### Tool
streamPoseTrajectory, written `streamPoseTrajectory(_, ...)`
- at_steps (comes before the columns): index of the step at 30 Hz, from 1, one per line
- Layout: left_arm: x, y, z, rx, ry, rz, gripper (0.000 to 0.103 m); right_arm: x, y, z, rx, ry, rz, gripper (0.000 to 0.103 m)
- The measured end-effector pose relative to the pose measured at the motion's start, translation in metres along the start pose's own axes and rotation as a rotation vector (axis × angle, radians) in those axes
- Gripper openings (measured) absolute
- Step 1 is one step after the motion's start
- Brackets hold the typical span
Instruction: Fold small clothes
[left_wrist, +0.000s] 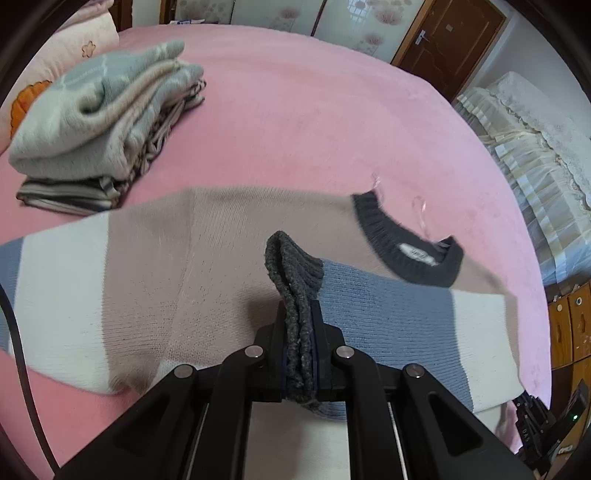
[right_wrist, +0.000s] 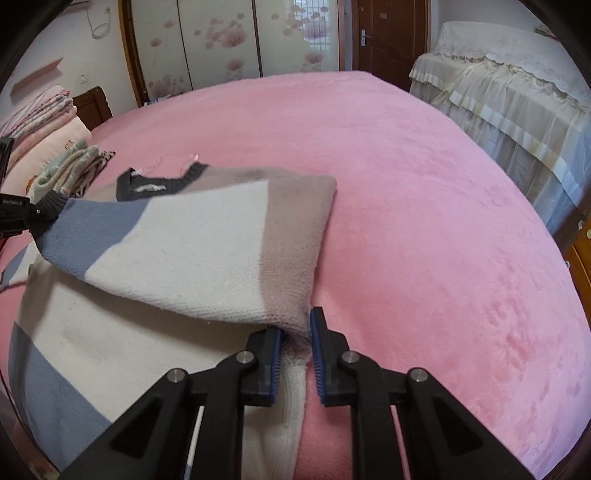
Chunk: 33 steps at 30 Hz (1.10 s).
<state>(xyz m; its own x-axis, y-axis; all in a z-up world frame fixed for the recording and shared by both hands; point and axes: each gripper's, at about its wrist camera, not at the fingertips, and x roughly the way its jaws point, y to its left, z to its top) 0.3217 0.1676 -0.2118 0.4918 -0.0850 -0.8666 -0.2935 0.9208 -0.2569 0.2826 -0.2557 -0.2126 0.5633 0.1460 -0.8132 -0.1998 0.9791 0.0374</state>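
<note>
A striped knit sweater (left_wrist: 147, 266) in blue, white and taupe with a dark grey collar (left_wrist: 410, 243) lies on the pink bed. My left gripper (left_wrist: 299, 325) is shut on the sweater's dark grey sleeve cuff (left_wrist: 291, 266) and holds the sleeve across the body. In the right wrist view my right gripper (right_wrist: 297, 332) has its jaws slightly apart around a fold of the sweater (right_wrist: 207, 236) at the taupe and white edge; the left gripper (right_wrist: 14, 214) shows at the far left, holding the cuff.
A stack of folded clothes (left_wrist: 99, 122) sits at the back left of the pink bed (left_wrist: 314, 122). A second bed with a lace cover (right_wrist: 509, 96) stands to the right. Wardrobe doors (right_wrist: 221, 40) and a brown door (right_wrist: 384, 37) are behind.
</note>
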Motion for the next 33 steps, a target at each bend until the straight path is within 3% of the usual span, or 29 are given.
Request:
streamPoseTrajectory(11, 0.035, 0.018, -0.016, 0.027, 0.017, -0.014, 0.008, 0.012, 0.003, -0.008, -0.023, 0.014, -0.027, 0.014)
streamPoseTrajectory(14, 0.036, 0.017, -0.017, 0.056, 0.019, -0.006, 0.012, 0.013, 0.006, -0.008, -0.037, 0.021, -0.037, 0.014)
streamPoseTrajectory(16, 0.035, 0.018, -0.016, 0.063, 0.029, -0.004, 0.02, 0.012, 0.009, -0.007, -0.049, 0.028, -0.043, 0.015)
streamPoseTrajectory(19, 0.029, 0.021, -0.014, 0.05, 0.08, -0.036, 0.051, 0.002, 0.009, -0.004, -0.057, 0.044, -0.039, 0.029)
streamPoseTrajectory(21, 0.02, 0.023, -0.015, 0.045, 0.093, -0.037, 0.077, -0.011, 0.007, -0.003, -0.065, 0.043, -0.014, 0.039)
streamPoseTrajectory(22, 0.012, 0.024, -0.016, 0.046, 0.082, -0.027, 0.079, -0.019, 0.004, -0.002, -0.069, 0.039, 0.0, 0.042)
streamPoseTrajectory(25, -0.015, 0.025, -0.017, 0.062, 0.044, -0.018, 0.079, -0.043, -0.001, 0.003, -0.09, 0.016, 0.025, 0.042)
streamPoseTrajectory(29, -0.049, 0.022, -0.014, 0.073, -0.065, 0.011, 0.079, -0.065, -0.006, 0.021, -0.077, -0.025, 0.051, 0.042)
streamPoseTrajectory(31, -0.061, 0.011, -0.01, 0.098, -0.114, 0.027, 0.078, -0.062, -0.004, 0.033, -0.057, -0.025, 0.072, 0.042)
streamPoseTrajectory(33, -0.064, -0.005, -0.009, 0.119, -0.143, 0.009, 0.076, -0.05, 0.003, 0.048, -0.036, -0.021, 0.082, 0.034)
